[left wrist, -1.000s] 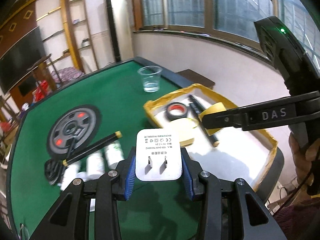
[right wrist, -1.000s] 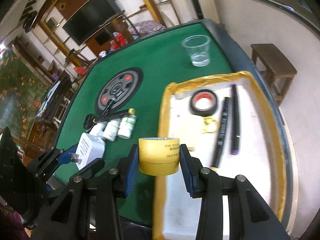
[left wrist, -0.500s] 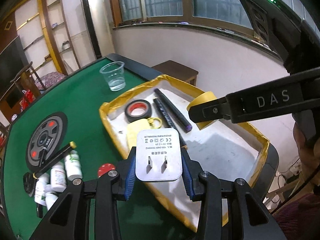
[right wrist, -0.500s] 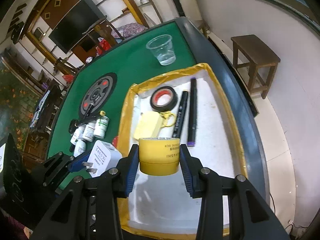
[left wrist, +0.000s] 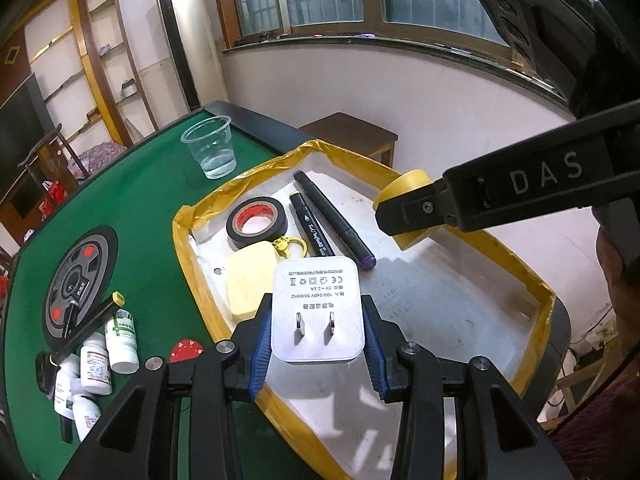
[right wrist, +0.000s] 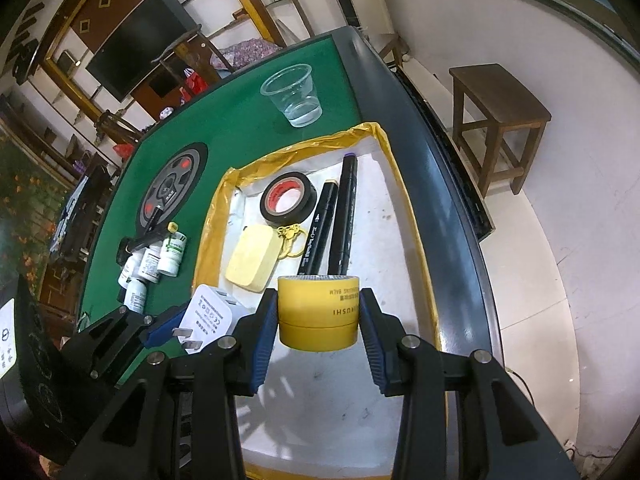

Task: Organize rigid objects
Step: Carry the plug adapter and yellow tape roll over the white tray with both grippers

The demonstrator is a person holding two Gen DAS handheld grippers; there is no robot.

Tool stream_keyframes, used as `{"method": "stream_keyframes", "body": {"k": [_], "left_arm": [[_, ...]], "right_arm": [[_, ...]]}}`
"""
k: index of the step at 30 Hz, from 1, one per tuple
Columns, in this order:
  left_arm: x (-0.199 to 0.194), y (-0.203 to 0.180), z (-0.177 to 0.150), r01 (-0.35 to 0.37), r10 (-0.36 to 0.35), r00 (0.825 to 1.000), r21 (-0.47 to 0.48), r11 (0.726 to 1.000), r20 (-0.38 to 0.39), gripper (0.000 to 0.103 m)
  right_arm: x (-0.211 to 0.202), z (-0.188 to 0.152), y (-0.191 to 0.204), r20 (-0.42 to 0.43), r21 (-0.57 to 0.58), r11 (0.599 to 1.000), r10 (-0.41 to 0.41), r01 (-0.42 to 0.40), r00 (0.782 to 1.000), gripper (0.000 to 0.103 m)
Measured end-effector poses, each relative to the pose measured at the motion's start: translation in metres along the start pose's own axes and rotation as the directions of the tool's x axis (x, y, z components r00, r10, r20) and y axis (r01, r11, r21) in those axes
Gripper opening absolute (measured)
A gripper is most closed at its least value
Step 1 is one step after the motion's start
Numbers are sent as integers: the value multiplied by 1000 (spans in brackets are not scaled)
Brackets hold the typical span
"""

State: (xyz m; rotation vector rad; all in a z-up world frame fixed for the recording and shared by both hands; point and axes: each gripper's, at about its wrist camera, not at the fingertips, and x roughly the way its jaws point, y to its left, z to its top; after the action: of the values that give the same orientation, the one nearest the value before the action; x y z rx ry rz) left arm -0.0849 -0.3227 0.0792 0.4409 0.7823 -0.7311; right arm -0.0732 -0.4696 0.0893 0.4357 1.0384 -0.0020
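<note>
left gripper (left wrist: 316, 334): clamped a white plug adapter (left wrist: 317, 312) above the tray (left wrist: 532, 280)
right gripper (right wrist: 318, 326): gripped a yellow tape roll (right wrist: 318, 312)

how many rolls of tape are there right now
2. A black roll of tape with a red core lies at the far end of the yellow-rimmed white tray. A yellow roll of tape is clamped in the right gripper, above the tray.

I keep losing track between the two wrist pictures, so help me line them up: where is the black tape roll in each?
Left wrist: the black tape roll lies left of centre, at the tray's far end.
Right wrist: it lies just above centre, left of the markers.
Shared landmark: the clear cup beyond the tray.
</note>
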Motion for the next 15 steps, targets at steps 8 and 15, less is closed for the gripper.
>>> {"method": "stream_keyframes", "body": {"k": [8,15], "left_arm": [[11,3,0,-14,14,1000,-23,1000,-18,42],[20,10,1,-17,15,999,-51,999,-41,42]], "right_arm": [[17,9,-3,-32,-25,1000,-17,17,999,39],[31,18,-4,-46,-41,999,-35,33,998,39]]}}
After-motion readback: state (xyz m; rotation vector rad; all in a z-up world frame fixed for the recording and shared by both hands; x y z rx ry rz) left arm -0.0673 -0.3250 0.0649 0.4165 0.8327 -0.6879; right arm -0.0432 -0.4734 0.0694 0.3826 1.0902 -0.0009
